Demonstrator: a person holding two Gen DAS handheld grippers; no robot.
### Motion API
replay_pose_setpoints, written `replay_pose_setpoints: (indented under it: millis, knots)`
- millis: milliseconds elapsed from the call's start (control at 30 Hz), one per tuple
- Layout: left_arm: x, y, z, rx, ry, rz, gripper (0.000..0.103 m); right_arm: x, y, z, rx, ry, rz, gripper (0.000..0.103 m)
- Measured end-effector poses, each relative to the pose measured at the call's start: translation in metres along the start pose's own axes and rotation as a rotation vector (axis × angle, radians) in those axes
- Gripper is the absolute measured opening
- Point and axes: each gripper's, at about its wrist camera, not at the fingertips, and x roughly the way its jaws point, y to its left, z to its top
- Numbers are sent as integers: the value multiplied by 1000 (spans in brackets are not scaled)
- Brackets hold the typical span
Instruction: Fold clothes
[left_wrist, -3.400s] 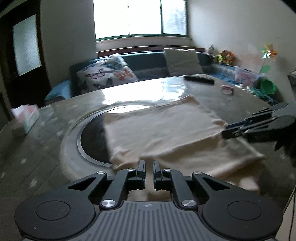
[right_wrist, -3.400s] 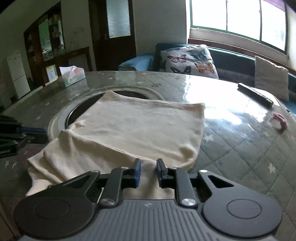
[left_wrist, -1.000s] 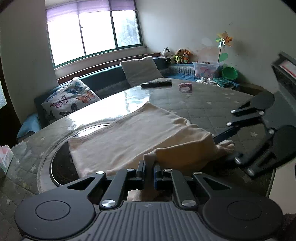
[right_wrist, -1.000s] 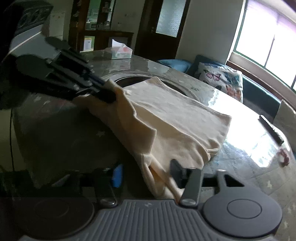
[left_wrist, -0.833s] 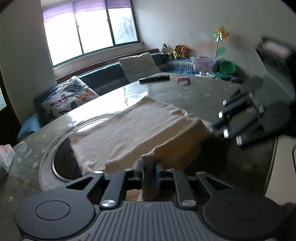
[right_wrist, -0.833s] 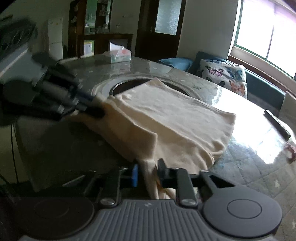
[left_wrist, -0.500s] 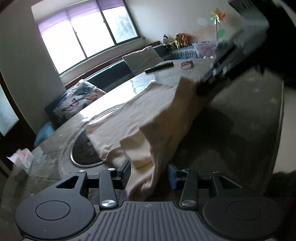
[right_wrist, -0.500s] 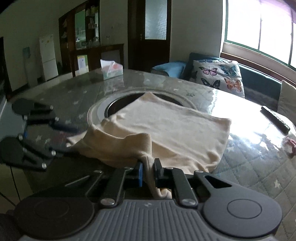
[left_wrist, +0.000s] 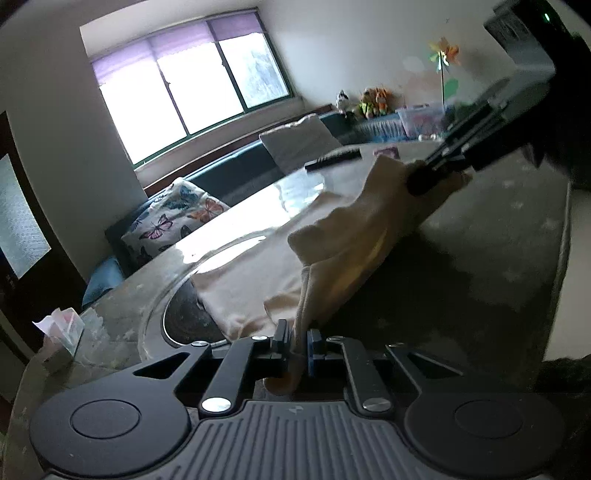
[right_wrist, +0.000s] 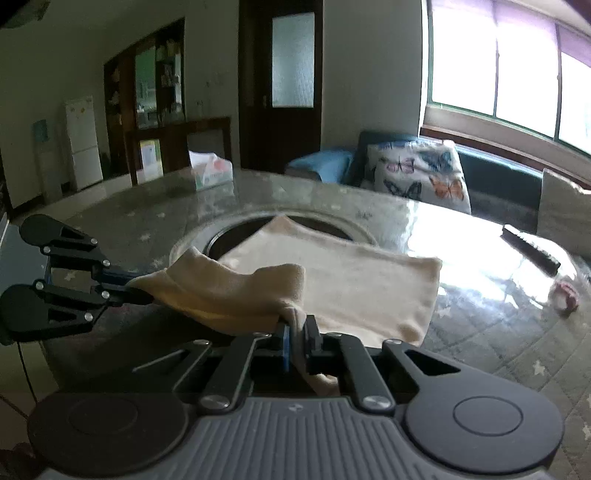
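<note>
A cream garment (left_wrist: 258, 273) lies partly folded on the round glass-topped table (left_wrist: 498, 236). My left gripper (left_wrist: 297, 332) is shut on its near edge and holds that edge above the table. My right gripper (right_wrist: 298, 328) is shut on the other near corner of the garment (right_wrist: 351, 280), also raised. In the left wrist view the right gripper (left_wrist: 436, 173) shows at the upper right with cloth in it. In the right wrist view the left gripper (right_wrist: 125, 288) shows at the left with cloth in it. The far half of the garment rests flat on the table.
A dark round inset (right_wrist: 236, 236) sits in the table's middle under the garment. A tissue box (right_wrist: 210, 170), a black remote (right_wrist: 532, 251) and a small pink item (right_wrist: 565, 295) lie on the table. A sofa with a butterfly cushion (right_wrist: 417, 170) stands behind.
Both grippers have closed on the garment's near edge and lifted it off the table. The raised edge now hangs between them, higher than before.
</note>
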Motion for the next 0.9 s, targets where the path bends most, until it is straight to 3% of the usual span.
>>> replay_pose_setpoints:
  millis: [367, 467, 700, 900]
  knots:
    - [-97, -15, 14, -35, -43, -22, 10, -83, 34, -12, -43, -82, 51, 5]
    - [-107, -18, 16, -35, -45, -25, 10, -101, 45, -14, -61, -82, 63, 5]
    - [-82, -2, 24, -71, -46, -16, 10, -86, 36, 5, -59, -73, 42, 5]
    - [-28, 25, 33, -108, 0, -20, 10, -42, 13, 29, -50, -22, 28, 5]
